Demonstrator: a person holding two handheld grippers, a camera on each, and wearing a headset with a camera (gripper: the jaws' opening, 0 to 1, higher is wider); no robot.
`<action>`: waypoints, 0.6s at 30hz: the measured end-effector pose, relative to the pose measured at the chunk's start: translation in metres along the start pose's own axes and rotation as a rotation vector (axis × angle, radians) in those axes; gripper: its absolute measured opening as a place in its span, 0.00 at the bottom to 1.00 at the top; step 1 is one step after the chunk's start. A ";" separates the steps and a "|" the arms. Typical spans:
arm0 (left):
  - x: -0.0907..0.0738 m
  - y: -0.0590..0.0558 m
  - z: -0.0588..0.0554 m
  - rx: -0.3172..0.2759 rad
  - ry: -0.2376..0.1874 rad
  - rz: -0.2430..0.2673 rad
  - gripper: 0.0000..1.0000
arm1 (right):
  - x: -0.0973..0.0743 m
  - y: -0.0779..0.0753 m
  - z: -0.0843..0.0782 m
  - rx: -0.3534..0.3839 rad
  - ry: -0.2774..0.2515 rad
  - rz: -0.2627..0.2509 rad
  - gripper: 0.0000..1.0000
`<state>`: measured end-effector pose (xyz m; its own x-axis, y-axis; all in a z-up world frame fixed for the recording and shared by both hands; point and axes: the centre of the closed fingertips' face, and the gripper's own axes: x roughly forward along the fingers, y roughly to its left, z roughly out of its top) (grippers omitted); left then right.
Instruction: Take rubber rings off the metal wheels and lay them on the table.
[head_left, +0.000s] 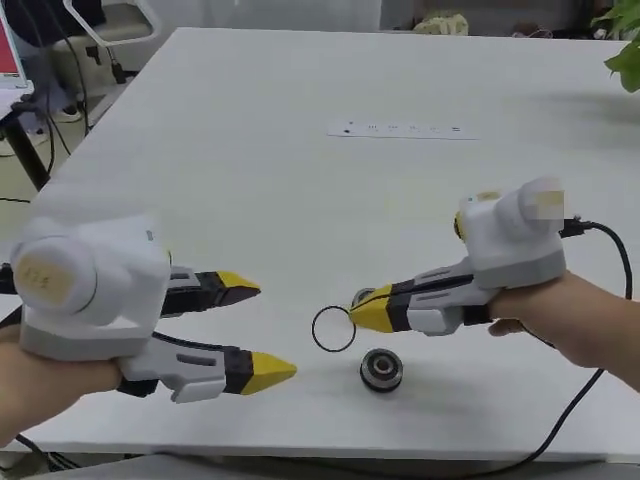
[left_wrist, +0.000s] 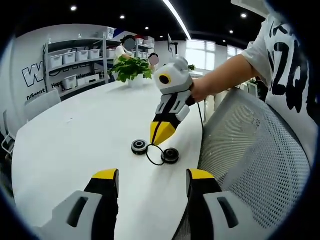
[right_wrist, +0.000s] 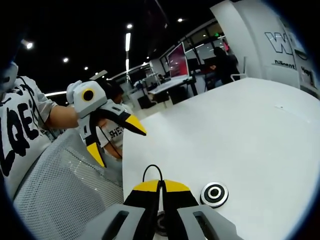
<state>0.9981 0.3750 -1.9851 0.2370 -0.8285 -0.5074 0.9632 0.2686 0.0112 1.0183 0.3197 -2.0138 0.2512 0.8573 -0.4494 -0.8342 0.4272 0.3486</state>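
The right gripper (head_left: 362, 308) has its two yellow-tipped jaws pressed together on the edge of the thin black rubber ring (head_left: 333, 329). The rest of the ring stands out as an open loop in front of the tips, low over the white table top (head_left: 300, 180); if it touches the table, I cannot tell. In the right gripper view there is no gap btw. the jaws, & the ring (right_wrist: 152, 172) comes out just past the tips.

A small round metal wheel w/ dark rim (head_left: 381, 369) lies flat on the table just beside the ring, on the person's side. A second wheel of same kind (head_left: 362, 296) is partly hidden behind the right gripper's tip. In the left gripper view the ring (left_wrist: 155, 155) sits btw. the two wheels.

The left gripper (head_left: 258, 328) has its jaws wide apart w/ nothing in them. Its tips point toward the ring but are well apart from it.
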 end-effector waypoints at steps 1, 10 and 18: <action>0.000 0.000 0.000 -0.001 0.000 0.001 0.53 | 0.001 -0.001 -0.001 0.000 0.004 -0.003 0.00; -0.004 0.001 -0.002 -0.008 -0.003 0.018 0.54 | 0.013 -0.006 -0.013 0.001 0.034 -0.018 0.00; -0.006 0.002 -0.005 -0.010 0.003 0.024 0.54 | 0.019 -0.009 -0.020 0.002 0.061 -0.042 0.00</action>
<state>0.9981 0.3829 -1.9864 0.2598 -0.8202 -0.5097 0.9558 0.2935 0.0150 1.0206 0.3265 -2.0422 0.2555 0.8196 -0.5127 -0.8225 0.4630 0.3303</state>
